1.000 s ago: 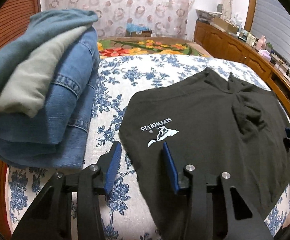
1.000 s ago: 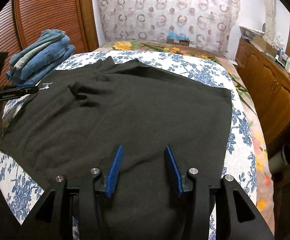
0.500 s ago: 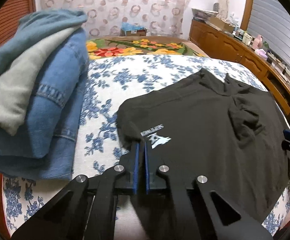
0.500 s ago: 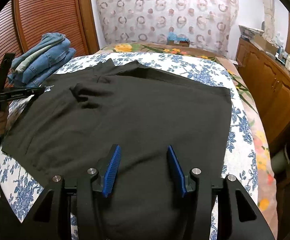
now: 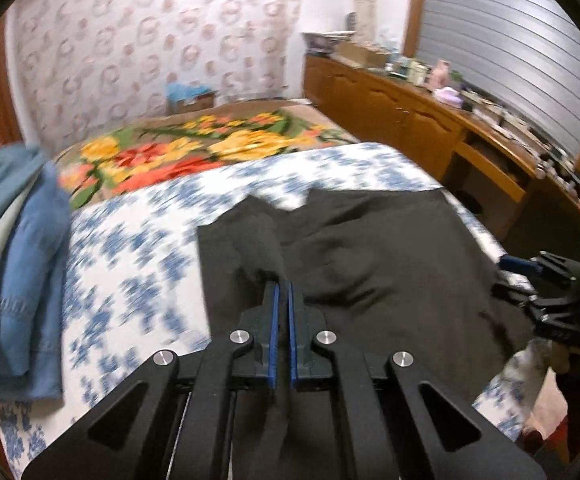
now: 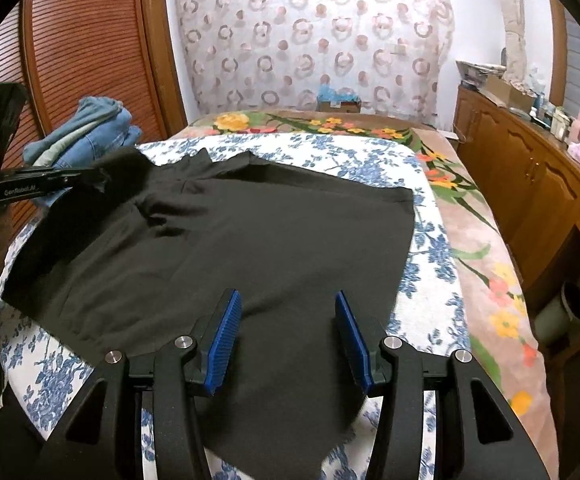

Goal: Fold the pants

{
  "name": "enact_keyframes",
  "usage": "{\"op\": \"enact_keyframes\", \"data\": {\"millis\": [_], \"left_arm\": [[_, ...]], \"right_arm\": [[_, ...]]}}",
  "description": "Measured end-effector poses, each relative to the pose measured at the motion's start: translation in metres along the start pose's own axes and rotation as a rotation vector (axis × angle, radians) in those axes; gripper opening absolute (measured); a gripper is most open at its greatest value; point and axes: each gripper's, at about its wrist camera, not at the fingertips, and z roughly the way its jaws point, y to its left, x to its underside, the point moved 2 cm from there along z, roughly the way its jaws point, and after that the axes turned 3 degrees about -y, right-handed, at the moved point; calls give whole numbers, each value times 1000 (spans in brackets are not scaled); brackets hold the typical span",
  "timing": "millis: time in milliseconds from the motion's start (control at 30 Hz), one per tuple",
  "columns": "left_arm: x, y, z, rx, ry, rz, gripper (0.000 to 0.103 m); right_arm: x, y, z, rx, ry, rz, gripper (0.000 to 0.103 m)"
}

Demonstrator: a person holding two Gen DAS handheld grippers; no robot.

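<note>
bed [image 6: 430, 248]: blue-flowered sheet | black pants [image 6: 249, 248] spread | jeans pile [image 6: 89, 136] far corner

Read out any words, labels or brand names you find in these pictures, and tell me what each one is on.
"GenRobot.AI": white lettering on the side of the left gripper, seen from the right wrist view; its last letters are soft.
Nothing else is legible: the items on the wooden sideboard are too small and blurred to read.
</note>
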Motion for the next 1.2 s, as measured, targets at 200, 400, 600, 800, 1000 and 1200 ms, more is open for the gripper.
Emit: {"op": "enact_keyframes", "data": {"millis": [200,400,600,800,1000,1200], "left_arm": [[-30,-53,-6,88,-21,74,5],[-43,-76,-12,85,-32,98,7],[-40,-74,-23,55,-52,98,54],[-26,-56,-41,12,-78,84,67],[-1,-29,-59,-18,-85,60,69],[31,-3,-74,-41,-83,13,69]], "right_arm": [[6,-8,-11,11,-23,39,51],[10,-12,-25,35,-52,54,51],[18,-6,-28,31,-60,81,51],[16,5,-26,8,-65,74,51],[13,23,-15,-40,-66,57,51],[6,42,5,-88,-65,16,51]]}}
